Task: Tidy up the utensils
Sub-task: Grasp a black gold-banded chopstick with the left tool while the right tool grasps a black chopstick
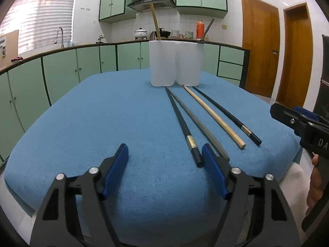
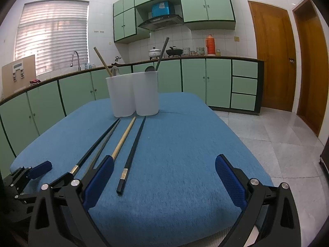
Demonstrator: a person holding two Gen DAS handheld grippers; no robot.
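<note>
A white two-part utensil holder [image 1: 174,62] [image 2: 134,93] stands at the far side of the blue table. It holds a wooden stick [image 1: 155,22] and a dark spoon [image 1: 206,30]. Several chopsticks lie in front of it: a black one [image 1: 181,123] [image 2: 96,144], a grey one [image 1: 200,126], a wooden one [image 1: 213,116] [image 2: 124,138] and another black one [image 1: 226,115] [image 2: 133,150]. My left gripper [image 1: 164,156] is open and empty, just left of the chopstick ends. My right gripper [image 2: 164,168] is open and empty, with the rightmost black chopstick's end between its fingers.
The blue cloth-covered table [image 1: 102,113] [image 2: 185,133] has edges close on all sides. Green kitchen cabinets [image 1: 61,70] run behind it. Wooden doors [image 2: 273,57] and a tiled floor [image 2: 277,144] are to the right. The right gripper also shows in the left wrist view [image 1: 287,117].
</note>
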